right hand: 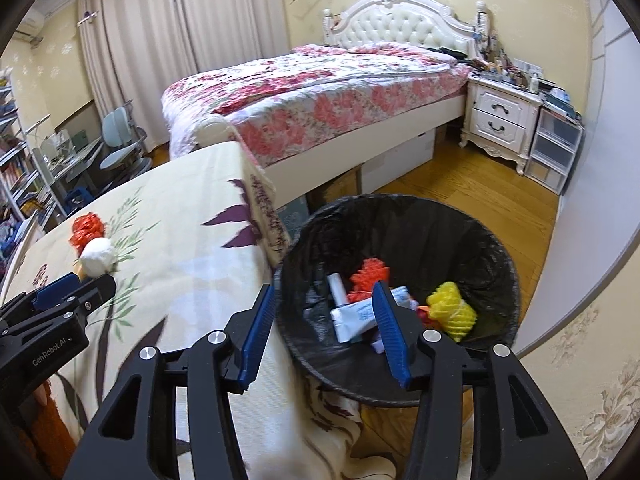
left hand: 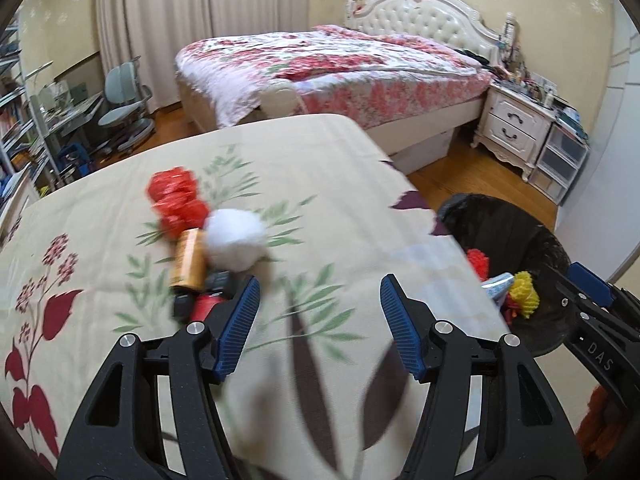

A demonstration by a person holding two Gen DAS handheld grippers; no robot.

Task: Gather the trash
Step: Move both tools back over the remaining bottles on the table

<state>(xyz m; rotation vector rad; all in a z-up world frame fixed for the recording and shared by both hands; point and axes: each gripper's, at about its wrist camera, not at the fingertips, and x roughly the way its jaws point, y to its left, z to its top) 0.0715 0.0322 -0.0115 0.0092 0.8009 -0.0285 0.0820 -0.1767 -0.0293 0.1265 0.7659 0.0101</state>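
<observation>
On the floral cloth-covered table lies a small heap of trash: a red crumpled net, a white wad, an orange tube and a dark red-and-black item. My left gripper is open and empty over the cloth, just right of the heap. My right gripper is open and empty above the black-lined trash bin, which holds a yellow net, a red net and white tubes. The bin also shows in the left wrist view.
The bin stands on the wooden floor against the table's right edge. A bed with a floral cover is behind, with a white nightstand and plastic drawers at its right. A desk chair and shelves stand far left.
</observation>
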